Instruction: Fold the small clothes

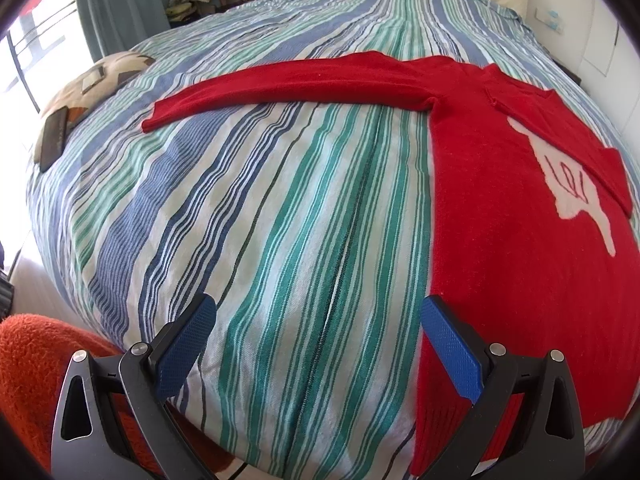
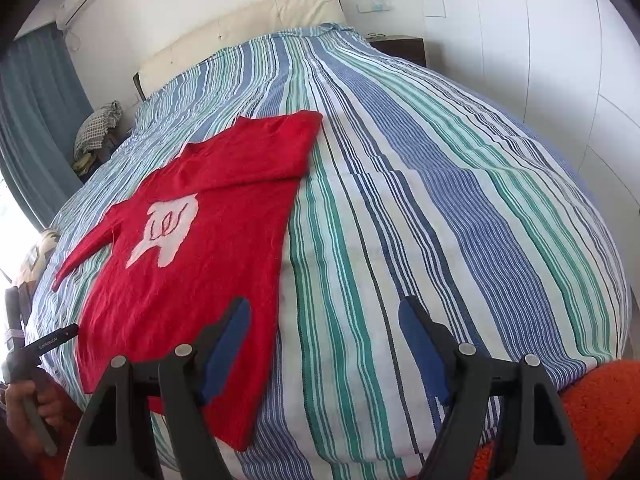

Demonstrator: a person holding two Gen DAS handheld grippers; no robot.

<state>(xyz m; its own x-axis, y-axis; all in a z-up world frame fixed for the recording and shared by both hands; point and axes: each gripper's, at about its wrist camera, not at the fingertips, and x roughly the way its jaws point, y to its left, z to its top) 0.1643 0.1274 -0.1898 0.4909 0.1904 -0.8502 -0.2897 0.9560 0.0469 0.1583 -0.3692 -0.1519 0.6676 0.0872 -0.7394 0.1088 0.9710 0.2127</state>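
**Both grippers spread above the red sweater**

Blue-padded, our left gripper (image 1: 318, 334) hangs wide apart and empty at the red sweater (image 1: 520, 240)'s hem. Our right gripper (image 2: 324, 340) gapes too, holding nothing. We see the sweater flat on the striped bedspread (image 1: 280, 220), one sleeve (image 1: 280, 88) outstretched, the other folded across its chest.

Black-framed left claw (image 1: 318, 330) and right claw (image 2: 325, 334): textured blue pads, silver rivets, triangular cutouts; bare-skinned hand (image 2: 24, 404).
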